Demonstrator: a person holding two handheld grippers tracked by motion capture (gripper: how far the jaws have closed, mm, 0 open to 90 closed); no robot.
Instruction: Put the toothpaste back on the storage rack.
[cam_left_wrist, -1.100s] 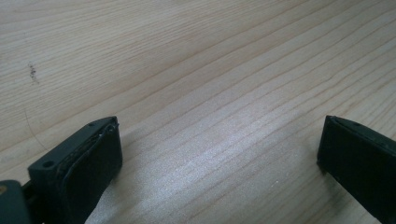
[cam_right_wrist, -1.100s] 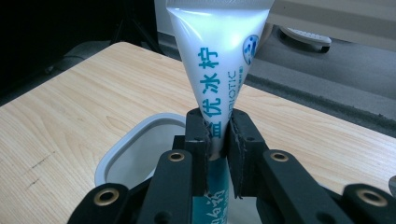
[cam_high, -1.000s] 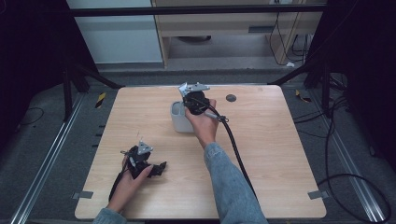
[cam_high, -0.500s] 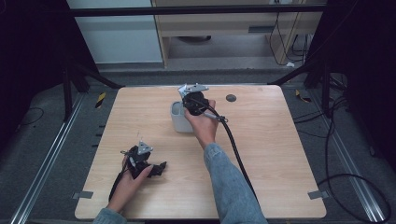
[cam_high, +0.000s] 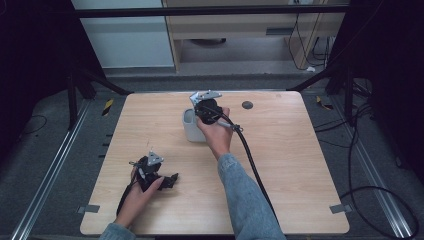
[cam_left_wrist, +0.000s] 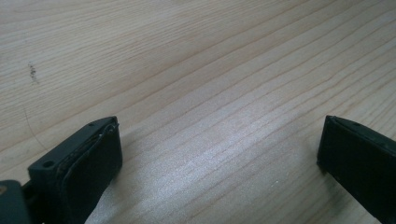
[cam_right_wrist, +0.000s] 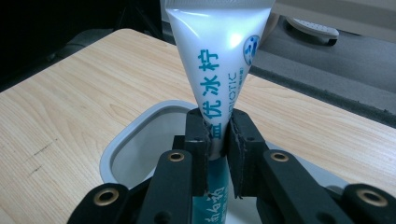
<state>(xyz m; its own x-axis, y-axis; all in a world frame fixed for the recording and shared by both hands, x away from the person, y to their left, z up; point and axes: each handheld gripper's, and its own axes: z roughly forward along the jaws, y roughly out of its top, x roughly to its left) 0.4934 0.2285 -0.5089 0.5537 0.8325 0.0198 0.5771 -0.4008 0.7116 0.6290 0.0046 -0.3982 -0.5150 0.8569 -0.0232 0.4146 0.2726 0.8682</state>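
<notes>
1. The right gripper is clamped on a white toothpaste tube, held upright over the grey cup at the table's far middle
2. The left gripper rests near the front edge, jaws wide apart, holding nothing

Teal print runs down the white tube in the right gripper view: the Chinese characters 优冰柠 read clearly, one above the other. Beside them, smaller Latin capitals end in "OTIC", the start being cut off. Near the tube's flat end sits a round blue logo, too small to read.
</notes>
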